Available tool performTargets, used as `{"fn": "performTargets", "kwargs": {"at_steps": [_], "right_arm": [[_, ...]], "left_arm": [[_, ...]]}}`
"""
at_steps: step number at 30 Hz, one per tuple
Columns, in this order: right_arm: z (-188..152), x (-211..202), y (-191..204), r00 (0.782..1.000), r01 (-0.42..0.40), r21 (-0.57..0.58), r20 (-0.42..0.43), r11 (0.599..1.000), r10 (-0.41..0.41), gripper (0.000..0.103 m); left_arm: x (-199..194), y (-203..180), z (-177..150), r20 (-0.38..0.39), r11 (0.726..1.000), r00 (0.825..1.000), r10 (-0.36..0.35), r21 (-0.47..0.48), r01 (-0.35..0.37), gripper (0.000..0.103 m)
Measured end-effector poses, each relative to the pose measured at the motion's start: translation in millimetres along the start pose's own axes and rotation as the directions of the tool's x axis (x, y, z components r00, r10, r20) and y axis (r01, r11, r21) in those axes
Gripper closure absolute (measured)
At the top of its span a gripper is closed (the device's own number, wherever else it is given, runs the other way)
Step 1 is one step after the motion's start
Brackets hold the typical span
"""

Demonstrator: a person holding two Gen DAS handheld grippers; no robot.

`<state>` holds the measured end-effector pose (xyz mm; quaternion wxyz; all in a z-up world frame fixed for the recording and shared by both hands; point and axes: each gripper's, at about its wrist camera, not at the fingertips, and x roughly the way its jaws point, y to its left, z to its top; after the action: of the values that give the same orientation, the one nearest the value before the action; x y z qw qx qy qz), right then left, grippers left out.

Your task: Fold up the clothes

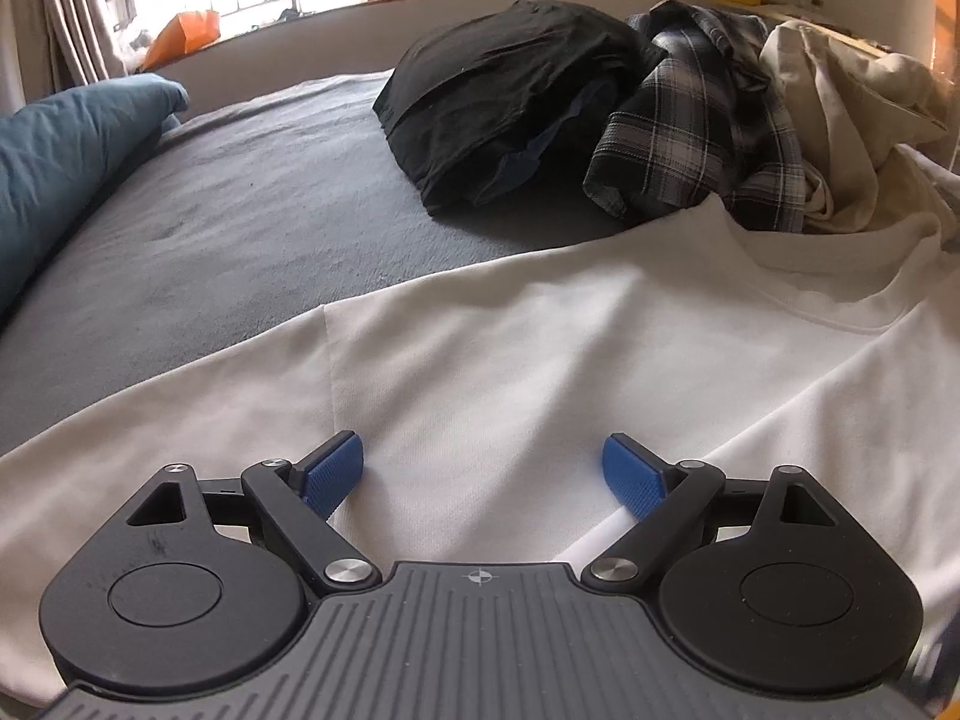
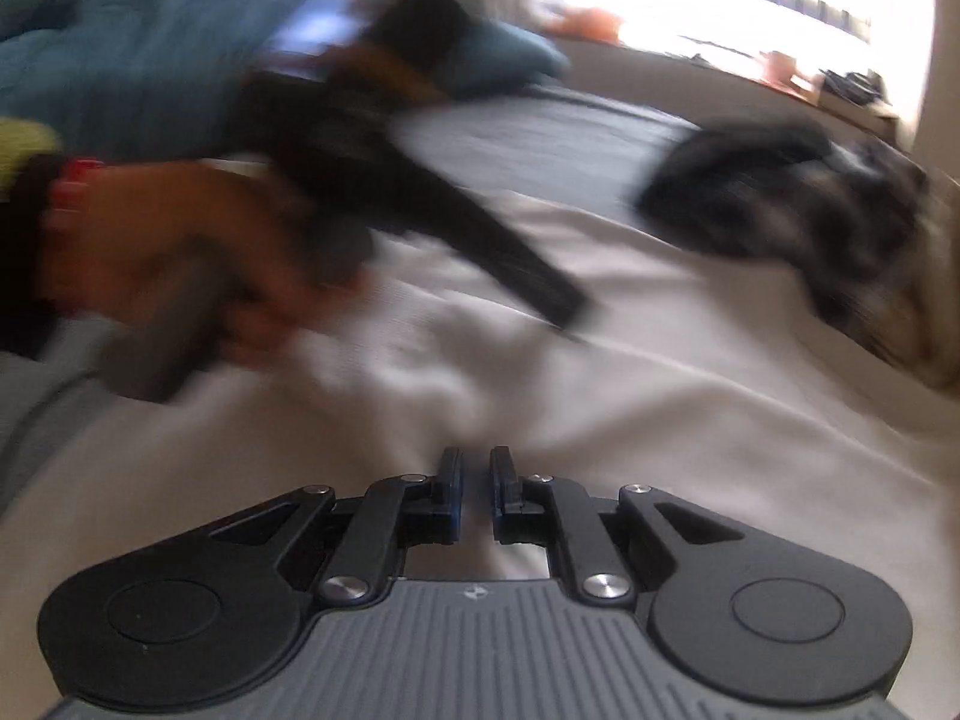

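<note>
Lying spread across a grey bed sheet (image 1: 240, 198), a white cotton T-shirt (image 1: 540, 360) filled the near part of both wrist views, its collar toward the right of the left wrist view and one sleeve reaching off to the left. The left hand-held gripper (image 1: 483, 471) hung just above the shirt's body, its blue ribbed pads (image 1: 336, 468) spread wide apart with only flat cloth showing between them, gripping nothing. The right hand-held gripper (image 2: 477, 495) sat low over the same white cloth, its jaws drawn nearly together with a thin gap left; whether a fold of fabric was pinched in that gap could not be told, because the view was blurred. In that blurred view a person's hand (image 2: 180, 258) held the other black device above the shirt. Farther back on the bed sat a folded black garment (image 1: 516, 90), a crumpled grey plaid shirt (image 1: 702, 120) and a heap of cream cloth (image 1: 852, 114), with a teal pillow (image 1: 72, 144) at the left edge. Judging from the layout, the shirt had been laid flat and the first fold was being set up. The next move would probably call for the left jaws to close on a shirt edge or sleeve, so both sides could be lifted and carried across evenly without dragging wrinkles into the body.
</note>
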<state>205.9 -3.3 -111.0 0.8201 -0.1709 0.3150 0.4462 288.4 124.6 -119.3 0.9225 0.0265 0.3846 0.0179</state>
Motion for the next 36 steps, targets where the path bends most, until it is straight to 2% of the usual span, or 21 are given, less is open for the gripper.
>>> {"fn": "performTargets", "kwargs": {"at_steps": [3,5,9,11,14,19,21,23,27,32,36], "right_arm": [[4,-7,11,0.998,-0.055,-0.026,0.029,0.998,0.056,0.092],[2,-19,-3,0.997,-0.062,0.041,0.047,0.997,0.06,0.092],[-6,-37,-63,0.993,0.098,0.206,0.039,0.974,-0.108,0.092],[-6,-35,-98,0.983,0.169,0.304,0.014,0.937,-0.182,0.092],[-5,-19,-137,0.972,0.226,0.396,-0.034,0.89,-0.232,0.092],[8,4,-170,0.946,0.308,0.475,-0.063,0.824,-0.317,0.092],[17,3,-174,0.95,0.287,0.527,-0.049,0.8,-0.308,0.091],[20,0,-155,0.969,0.221,0.512,-0.017,0.83,-0.247,0.091],[24,-1,-112,0.993,0.091,0.438,0.031,0.894,-0.117,0.09],[37,8,-56,0.998,-0.035,0.291,0.057,0.956,0.019,0.088],[52,10,-26,0.996,-0.076,0.184,0.056,0.98,0.067,0.082]], "left_arm": [[-12,5,1,0.022,1.0,1.0,0.02,-0.007,-0.019,0.017],[-27,8,-1,0.046,1.0,0.999,0.017,0.002,-0.017,0.017],[-61,8,-13,0.08,0.998,0.997,-0.02,0.055,0.015,0.017],[-67,0,-25,0.052,0.996,0.998,-0.03,0.091,0.025,0.017],[-70,-16,-44,-0.003,0.989,1.0,-0.027,0.142,0.027,0.017],[-70,-12,-55,-0.035,0.999,0.999,-0.014,0.044,0.015,0.016],[-76,-4,-53,-0.028,1.0,1.0,-0.005,0.002,0.005,0.016],[-87,7,-54,-0.014,0.999,1.0,-0.014,-0.043,0.014,0.015],[-101,31,-61,-0.019,0.989,1.0,0.021,-0.145,-0.023,0.015],[-118,76,-63,-0.054,0.957,0.994,0.099,-0.267,-0.11,0.015],[-136,118,-62,-0.073,0.919,0.984,0.163,-0.351,-0.179,0.015]]}}
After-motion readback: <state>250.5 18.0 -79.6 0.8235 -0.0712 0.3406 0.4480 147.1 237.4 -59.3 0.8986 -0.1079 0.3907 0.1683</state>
